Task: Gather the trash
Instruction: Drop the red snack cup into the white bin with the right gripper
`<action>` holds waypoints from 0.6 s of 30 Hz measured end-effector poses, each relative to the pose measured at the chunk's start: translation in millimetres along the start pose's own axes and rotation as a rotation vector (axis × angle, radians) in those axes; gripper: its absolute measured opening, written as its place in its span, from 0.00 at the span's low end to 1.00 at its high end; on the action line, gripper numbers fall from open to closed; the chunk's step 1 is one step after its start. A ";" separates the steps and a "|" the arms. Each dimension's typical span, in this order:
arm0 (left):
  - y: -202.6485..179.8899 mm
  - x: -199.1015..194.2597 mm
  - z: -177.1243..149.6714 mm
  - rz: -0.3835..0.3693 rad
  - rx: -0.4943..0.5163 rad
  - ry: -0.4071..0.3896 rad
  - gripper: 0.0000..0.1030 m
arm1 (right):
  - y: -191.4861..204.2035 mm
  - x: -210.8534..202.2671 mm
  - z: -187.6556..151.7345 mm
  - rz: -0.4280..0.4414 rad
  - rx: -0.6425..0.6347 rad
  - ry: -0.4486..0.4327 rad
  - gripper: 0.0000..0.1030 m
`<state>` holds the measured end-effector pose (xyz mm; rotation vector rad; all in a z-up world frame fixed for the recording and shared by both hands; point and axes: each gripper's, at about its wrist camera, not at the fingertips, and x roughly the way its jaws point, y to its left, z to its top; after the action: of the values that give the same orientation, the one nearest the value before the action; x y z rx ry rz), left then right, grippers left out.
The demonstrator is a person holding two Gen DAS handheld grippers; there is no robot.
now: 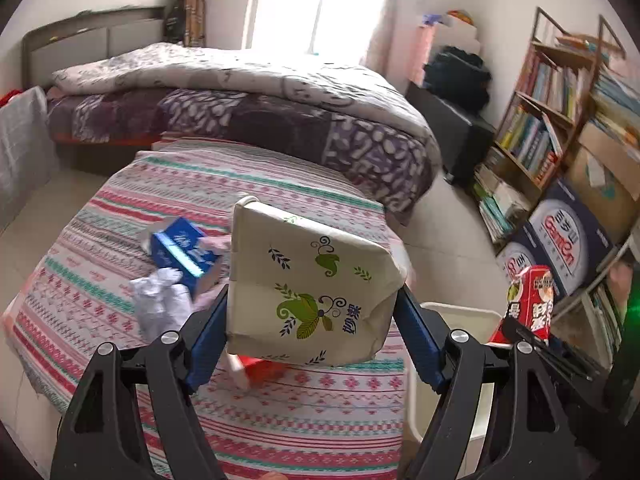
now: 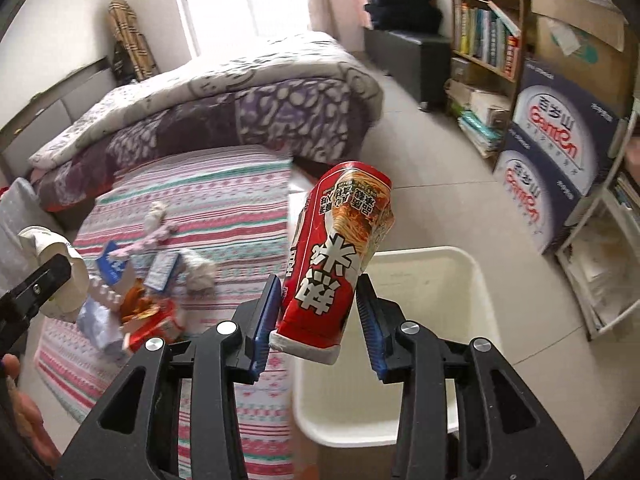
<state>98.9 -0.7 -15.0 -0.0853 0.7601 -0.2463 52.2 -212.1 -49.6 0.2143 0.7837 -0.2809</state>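
Observation:
My left gripper [image 1: 314,300] is shut on a cream tissue pack [image 1: 312,280] printed with green leaves, held above the striped cloth [image 1: 300,412]. On the cloth to its left lie a blue box [image 1: 182,252] and crumpled white paper [image 1: 160,304]; a red wrapper [image 1: 264,368] peeks out below the pack. My right gripper [image 2: 319,280] is shut on a crushed red noodle cup [image 2: 336,248], tilted over the near left corner of the white bin [image 2: 460,276]. More litter sits on the cloth [image 2: 224,208]: a blue carton [image 2: 114,266] and an orange packet [image 2: 148,316].
A bed with a purple quilt [image 1: 280,120] stands behind the cloth. Bookshelves [image 1: 540,112] and stacked cartons [image 1: 568,236] line the right wall, with tiled floor [image 2: 440,168] between them and the bin. A hand [image 2: 24,412] shows at the lower left.

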 end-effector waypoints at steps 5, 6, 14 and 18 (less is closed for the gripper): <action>-29.9 13.6 -6.6 -0.029 0.056 0.020 0.74 | -20.6 -3.2 3.8 -0.050 0.014 -0.012 0.37; -35.7 16.1 -8.0 -0.035 0.067 0.024 0.74 | -24.0 -3.2 4.1 -0.057 0.017 -0.013 0.37; -78.5 35.1 -22.0 -0.082 0.143 0.058 0.74 | -64.4 -5.0 7.5 -0.117 0.095 -0.007 0.59; -93.9 44.1 -28.0 -0.099 0.169 0.076 0.74 | -83.7 -8.1 8.1 -0.135 0.137 -0.015 0.65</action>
<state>92.5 -102.3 -49.3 0.0466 0.8091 -0.4088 24.9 -292.0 -45.3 0.2882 0.7662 -0.4637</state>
